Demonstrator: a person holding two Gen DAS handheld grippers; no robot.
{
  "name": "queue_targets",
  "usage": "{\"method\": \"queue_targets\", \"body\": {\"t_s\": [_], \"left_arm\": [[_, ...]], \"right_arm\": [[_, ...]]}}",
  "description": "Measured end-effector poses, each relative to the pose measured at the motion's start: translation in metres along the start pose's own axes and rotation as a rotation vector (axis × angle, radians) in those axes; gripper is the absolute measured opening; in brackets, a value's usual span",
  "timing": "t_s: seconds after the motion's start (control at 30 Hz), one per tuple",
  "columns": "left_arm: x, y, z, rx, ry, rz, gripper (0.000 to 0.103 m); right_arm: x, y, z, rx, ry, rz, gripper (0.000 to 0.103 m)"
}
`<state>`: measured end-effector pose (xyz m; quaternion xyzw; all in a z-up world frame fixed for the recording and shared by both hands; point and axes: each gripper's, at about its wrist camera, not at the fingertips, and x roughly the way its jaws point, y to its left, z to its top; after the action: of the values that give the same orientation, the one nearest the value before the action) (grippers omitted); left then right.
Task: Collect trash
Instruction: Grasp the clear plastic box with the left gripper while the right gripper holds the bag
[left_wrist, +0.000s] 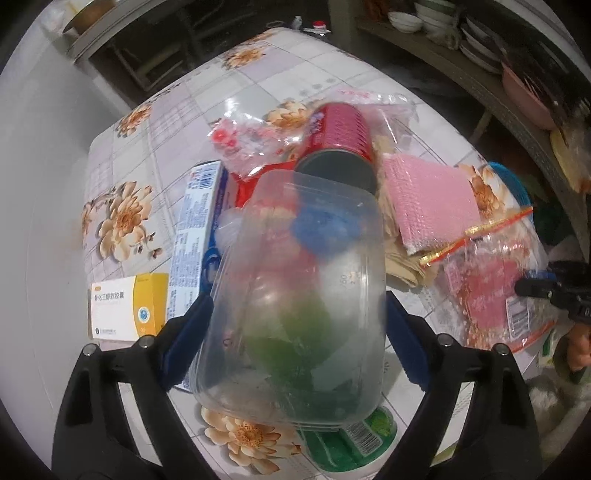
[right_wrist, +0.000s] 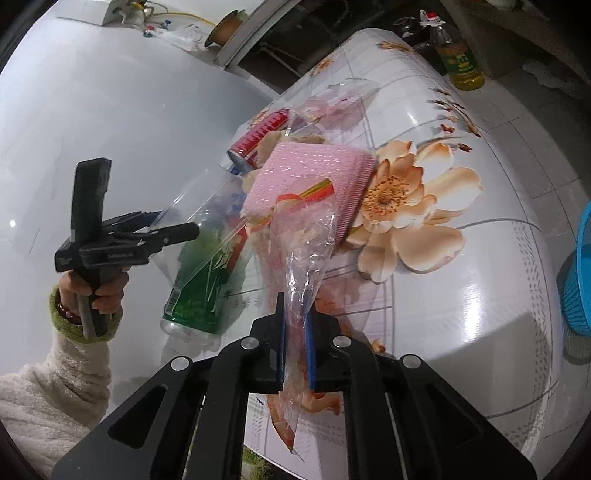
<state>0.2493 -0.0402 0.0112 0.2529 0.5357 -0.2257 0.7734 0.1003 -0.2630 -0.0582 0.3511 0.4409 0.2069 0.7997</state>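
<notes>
Left gripper clamped wide on clear tub; right gripper pinched plastic bag; thin film risked slipping or dragging the pink pad off the table.

The white and yellow medicine box carries Chinese print that reads roughly 骨化三醇软胶囊. The clear plastic container shows a moulded "50" on its wall. Barcodes elsewhere are too blurred to read.
</notes>
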Motion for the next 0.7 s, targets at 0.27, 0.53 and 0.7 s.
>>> {"method": "queue_targets", "body": {"t_s": [0.27,0.53,0.7], "left_arm": [[-0.040,0.009,-0.002,-0.044,-0.103,0.032,0.084],[-0.100,-0.012,0.006,-0.115,-0.287,-0.103,0.084],[-0.101,-0.079,0.041,-0.043,-0.342,-0.263,0.084]], "right_arm": [[-0.014,0.014,-0.001,-0.021,-0.032,0.060,0.007],[-0.074,0.024,-0.005,-0.042,-0.165,0.076,0.006],[-0.147,-0.011,-0.015,0.054,-0.354,-0.032,0.006]]}}
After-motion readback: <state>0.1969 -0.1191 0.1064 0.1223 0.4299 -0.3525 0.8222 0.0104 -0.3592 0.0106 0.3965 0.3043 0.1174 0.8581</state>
